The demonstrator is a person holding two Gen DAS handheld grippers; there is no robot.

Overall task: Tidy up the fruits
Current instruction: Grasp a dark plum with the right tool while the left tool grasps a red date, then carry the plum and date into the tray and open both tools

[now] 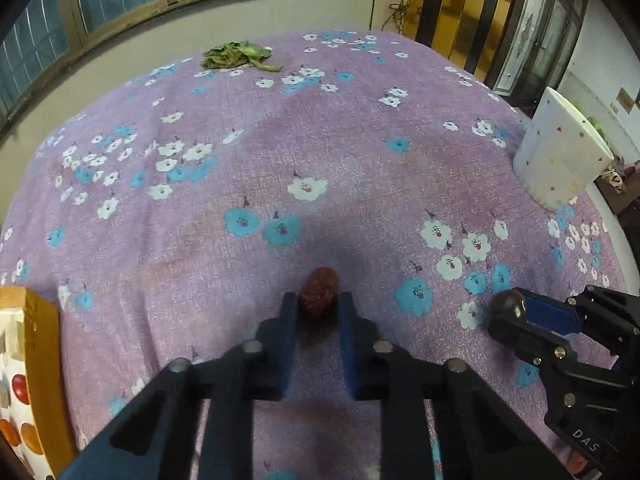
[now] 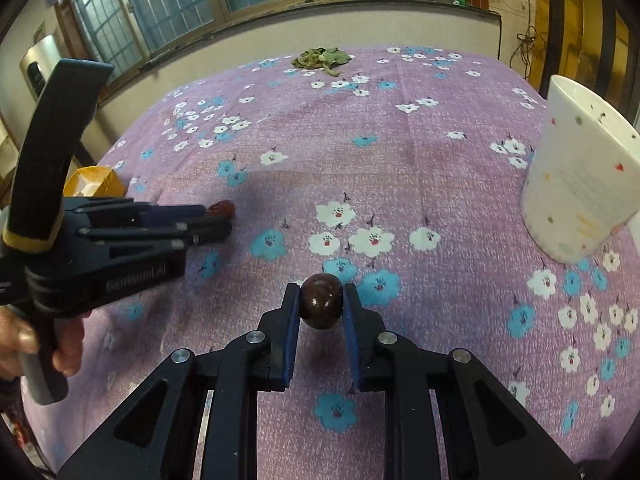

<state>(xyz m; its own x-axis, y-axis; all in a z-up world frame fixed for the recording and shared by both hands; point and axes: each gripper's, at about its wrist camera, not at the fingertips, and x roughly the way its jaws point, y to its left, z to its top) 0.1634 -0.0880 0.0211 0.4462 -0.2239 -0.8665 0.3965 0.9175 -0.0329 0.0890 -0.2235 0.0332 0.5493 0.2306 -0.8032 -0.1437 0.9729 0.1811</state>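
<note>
A rough dark-red fruit [image 1: 320, 296] sits between the blue pads of my left gripper [image 1: 319, 300], which is shut on it just above the purple flowered cloth [image 1: 280, 152]. The right wrist view shows that same left gripper [image 2: 218, 220] at the left, with the red fruit [image 2: 222, 208] at its tips. A smooth round dark-brown fruit [image 2: 322, 306] is held between the pads of my right gripper [image 2: 321, 300], shut on it. The right gripper [image 1: 504, 312] also shows at the lower right of the left wrist view, the brown fruit [image 1: 506, 310] at its tips.
A white cup with coloured dots [image 2: 584, 184] stands at the right edge of the table. A pile of green leaves [image 1: 236, 56] lies at the far side. An orange-rimmed dotted container [image 1: 24, 364] stands at the near left. A hand [image 2: 36, 344] grips the left tool's handle.
</note>
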